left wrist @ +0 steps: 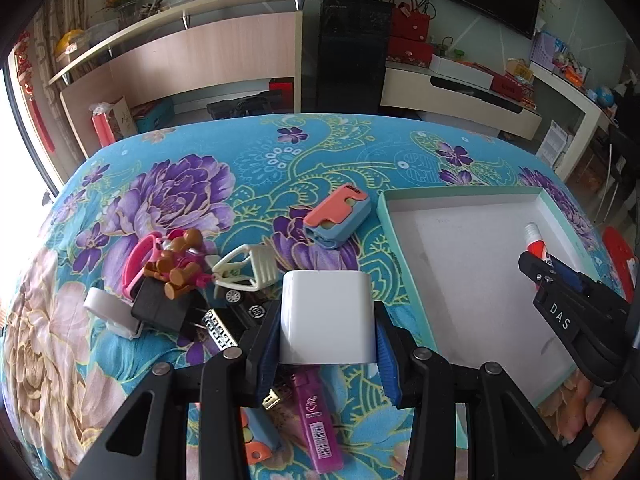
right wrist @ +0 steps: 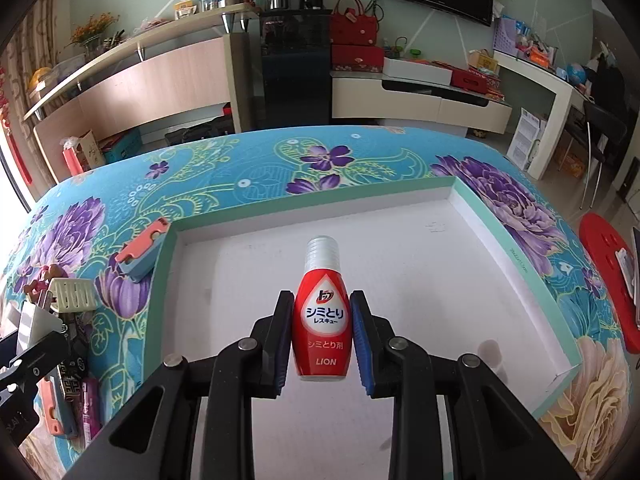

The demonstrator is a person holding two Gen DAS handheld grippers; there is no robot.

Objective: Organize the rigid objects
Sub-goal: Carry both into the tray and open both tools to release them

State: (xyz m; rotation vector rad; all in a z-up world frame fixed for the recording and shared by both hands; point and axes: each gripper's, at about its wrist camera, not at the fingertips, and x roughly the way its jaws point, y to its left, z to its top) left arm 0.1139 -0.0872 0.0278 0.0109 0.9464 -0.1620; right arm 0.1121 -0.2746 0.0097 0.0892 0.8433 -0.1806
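The red bottle [right wrist: 321,312] sits clamped in the right gripper's [right wrist: 321,338] jaws, long axis pointing to twelve o'clock along the fingers, hanging over the white floor of the tray [right wrist: 520,264]. The left gripper [left wrist: 328,338], jaws clamped on the white charger [left wrist: 326,316], hovers at the tray's nine o'clock, above the tabletop [left wrist: 192,152] clutter. I judge the right hand nearer a drop.

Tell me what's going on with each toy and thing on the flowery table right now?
left gripper: shut on the white charger.
white charger: held, lifted above the pile.
right gripper: shut on the red bottle.
red bottle: held over the tray, cap on.
tray: open, nothing lying in it.
pink-and-blue case: lying on the cloth beside the tray.
purple lighter: lying flat.
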